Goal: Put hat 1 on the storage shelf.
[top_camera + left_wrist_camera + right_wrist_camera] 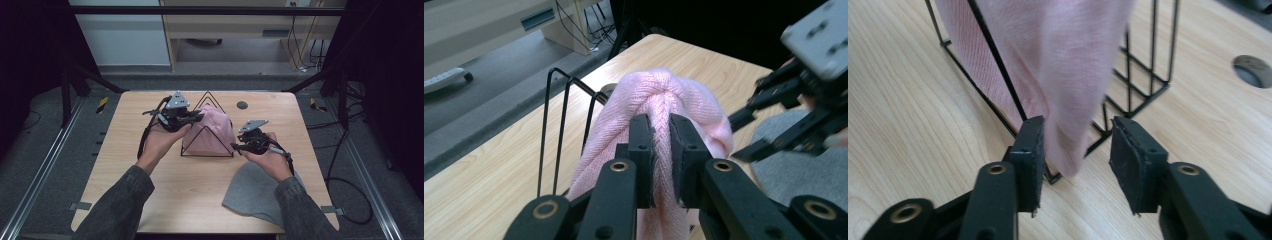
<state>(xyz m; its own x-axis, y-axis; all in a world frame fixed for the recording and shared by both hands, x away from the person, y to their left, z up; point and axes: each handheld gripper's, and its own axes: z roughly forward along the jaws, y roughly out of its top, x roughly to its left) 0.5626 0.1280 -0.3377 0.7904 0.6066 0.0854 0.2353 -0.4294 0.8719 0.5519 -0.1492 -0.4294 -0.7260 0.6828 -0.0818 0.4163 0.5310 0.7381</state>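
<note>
Left gripper [660,135] pinches a fold of the pink knit beanie [212,132], which sits draped over the black wire rack [207,150] at mid-tabletop. Right gripper [1075,150] stands with jaws parted around the beanie's hanging edge, pads not pressing. Draping looks nearly done; the left grip remains to be let go. A grey beanie [255,192] lies near the tabletop's [150,200] front right edge, apparently next. Open wood surrounds the rack.

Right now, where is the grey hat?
In the high view the grey hat lies flat at the table's near right corner, under the right forearm, nearer than the wire rack.
</note>
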